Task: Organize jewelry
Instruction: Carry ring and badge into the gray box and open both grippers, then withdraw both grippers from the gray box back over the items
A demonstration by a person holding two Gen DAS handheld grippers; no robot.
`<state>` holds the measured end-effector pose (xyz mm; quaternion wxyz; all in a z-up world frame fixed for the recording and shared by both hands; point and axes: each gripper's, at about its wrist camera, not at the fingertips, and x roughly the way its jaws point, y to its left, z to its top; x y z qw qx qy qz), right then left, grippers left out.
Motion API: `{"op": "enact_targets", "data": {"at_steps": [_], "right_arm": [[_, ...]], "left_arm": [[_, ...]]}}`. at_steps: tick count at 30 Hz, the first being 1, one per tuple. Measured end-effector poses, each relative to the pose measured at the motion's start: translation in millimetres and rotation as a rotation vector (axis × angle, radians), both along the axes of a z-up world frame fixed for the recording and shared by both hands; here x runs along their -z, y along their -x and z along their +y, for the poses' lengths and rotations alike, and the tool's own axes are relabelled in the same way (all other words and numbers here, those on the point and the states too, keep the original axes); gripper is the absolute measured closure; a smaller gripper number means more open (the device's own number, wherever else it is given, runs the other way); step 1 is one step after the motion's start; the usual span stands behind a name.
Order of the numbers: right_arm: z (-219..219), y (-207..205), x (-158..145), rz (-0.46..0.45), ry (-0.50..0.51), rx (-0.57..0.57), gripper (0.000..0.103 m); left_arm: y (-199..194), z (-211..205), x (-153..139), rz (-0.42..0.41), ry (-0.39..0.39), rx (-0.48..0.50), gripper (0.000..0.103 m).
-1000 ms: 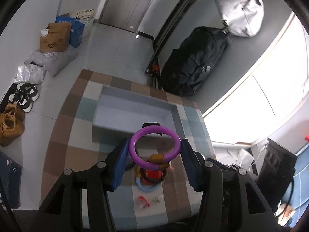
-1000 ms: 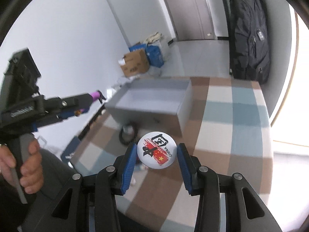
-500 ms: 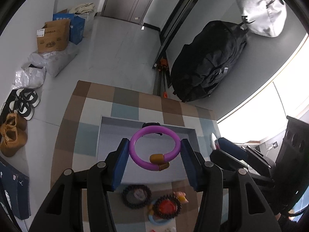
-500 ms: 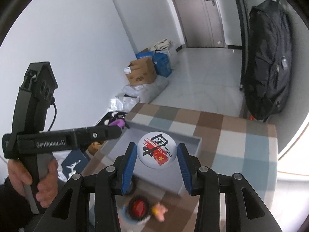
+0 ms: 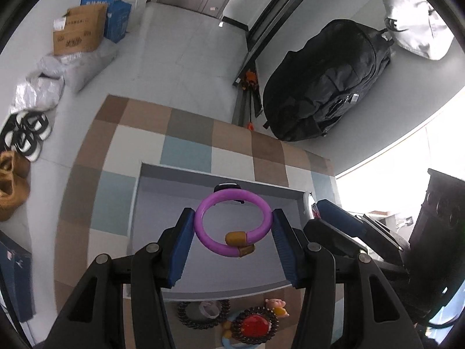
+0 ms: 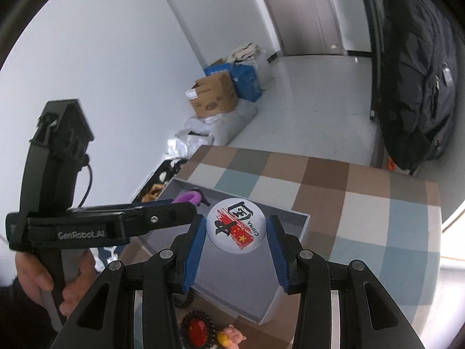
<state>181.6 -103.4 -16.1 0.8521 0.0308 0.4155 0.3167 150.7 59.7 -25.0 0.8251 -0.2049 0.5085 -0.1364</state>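
Both of my tools have travelled forward over the past second: earlier they hung above the loose pieces at the near edge of the checked tabletop (image 5: pixel 186 151), and now each sits over the open grey tray (image 5: pixel 203 177).

My left hand-held gripper (image 5: pixel 232 232) is closed on the purple bangle (image 5: pixel 234 224), blue pads pressing its left and right sides. The ring stands upright between the fingers, its tan clasp at the lower right, and the tray floor shows through it. A small black piece pokes up just behind the top of the ring; I cannot tell what it is.

My right hand-held gripper (image 6: pixel 235 229) is clamped on the round white badge (image 6: pixel 235 225), printed with black brushwork, a red flag and the word CHINA. The badge hangs above the tray's pale interior, nearer the right wall. From the left wrist camera that gripper comes in at the right, the badge seen edge-on just beside the tray's right rim.

Behind both tools, on the near side of the tray, lie a dark beaded bracelet (image 5: pixel 200 314), a beaded ring with a red centre (image 5: pixel 255 324) and a small pink figure (image 5: pixel 276 311).

Past the tabletop, a black backpack (image 5: pixel 325 87) leans on the far wall and a cardboard box (image 5: pixel 78 32) stands on the floor at far left.
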Motion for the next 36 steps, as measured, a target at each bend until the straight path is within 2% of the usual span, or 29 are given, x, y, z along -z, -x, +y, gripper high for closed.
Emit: {"op": "enact_targets", "data": {"at_steps": [8,10,11,12,13,14,16,20,26,30,36], "right_arm": [[1.8,-3.7,8.8,0.051,0.004,0.002,0.061],[0.7,-2.4,6.8,0.044,0.010,0.006,0.060],[-0.4,-1.0,4.5,0.037,0.007,0.006,0.056],[-1.9,1.6,1.0,0.021,0.002,0.005,0.043],[-3.9,4.9,-2.4,-0.003,0.008,0.014,0.035],[-4.4,5.5,-3.6,-0.023,0.013,0.020,0.024],[-7.9,9.2,-7.0,-0.048,0.027,0.036,0.023],[-17.7,11.4,-8.8,-0.038,0.024,0.078,0.016],[-28.1,21.1,-16.9,-0.071,0.029,0.123,0.000],[-33.3,27.3,-18.0,-0.061,0.015,0.146,0.000],[-39.7,42.3,-18.8,-0.070,0.014,0.176,0.000]], "left_arm": [[-6.6,-0.5,1.9,0.021,0.049,-0.004,0.054],[-7.8,1.1,2.6,0.026,0.094,-0.002,0.052],[-8.4,3.0,2.2,0.027,0.120,-0.006,0.046],[-8.0,5.4,1.0,0.022,0.145,-0.011,0.041],[-7.1,7.1,-0.7,0.010,0.165,-0.015,0.029],[-5.7,8.1,-3.1,-0.004,0.177,-0.022,0.024],[-4.0,9.9,-6.7,-0.018,0.177,-0.032,0.021],[0.0,15.2,-11.1,-0.006,0.190,-0.050,0.021],[12.9,16.8,-23.4,-0.059,0.104,-0.091,0.021],[24.3,14.4,-30.6,-0.109,0.019,-0.104,0.021],[51.4,4.8,-39.6,-0.209,-0.207,-0.148,0.021]]}}
